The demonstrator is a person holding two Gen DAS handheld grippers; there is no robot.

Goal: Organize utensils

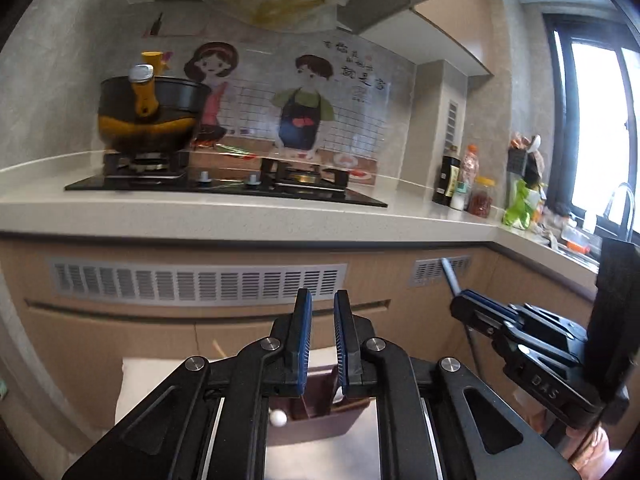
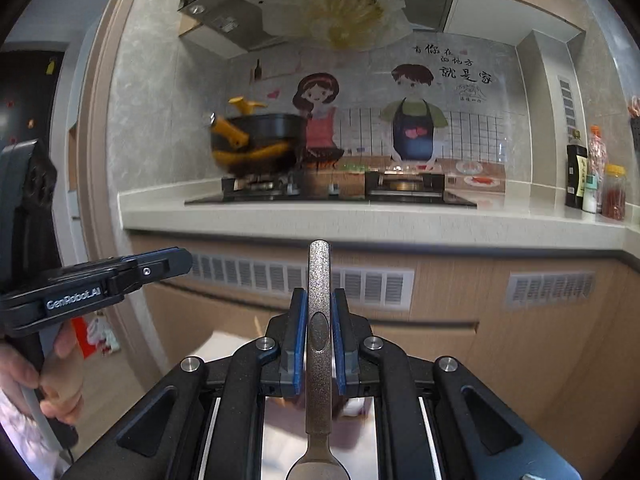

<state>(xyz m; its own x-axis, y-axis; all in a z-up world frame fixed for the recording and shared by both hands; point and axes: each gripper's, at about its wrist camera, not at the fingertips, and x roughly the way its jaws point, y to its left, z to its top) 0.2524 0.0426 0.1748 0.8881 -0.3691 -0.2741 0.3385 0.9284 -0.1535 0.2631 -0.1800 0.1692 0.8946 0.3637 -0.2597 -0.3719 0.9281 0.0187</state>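
Closest to me, my right jaws point(image 2: 320, 332) are pinching a metal spoon point(image 2: 319, 312) by the middle of its textured handle: the handle end stands up past the blue pads, and the bowl hangs back toward my palm at the bottom of the right wrist view. I judge I hold it mid-handle so it stays balanced and cannot swing while I carry it

My left jaws point(image 1: 322, 332) are drawn nearly together with nothing between the pads; only a narrow slit of air shows there. Below and behind them sits a brown utensil holder point(image 1: 316, 420), with something pale standing in it and a small white ball-like end just beside its left edge; what those are I cannot tell. The holder rests on a pale surface under both my hands, and I take it for the spot where the spoon belongs, so the task looks only partly done

In the left wrist view the right tool appears off to the right with the spoon handle sticking up from it; in the right wrist view my left hand point(image 2: 48, 376) grips the left tool

Farther off runs the bench point(image 2: 360, 216) with a gas hob point(image 2: 332, 196), a black and yellow pot point(image 2: 260, 140) on its left burner, and bottles and jars point(image 2: 592, 176) at the right end. Behind them a cartoon splash panel covers the wall, under the range hood
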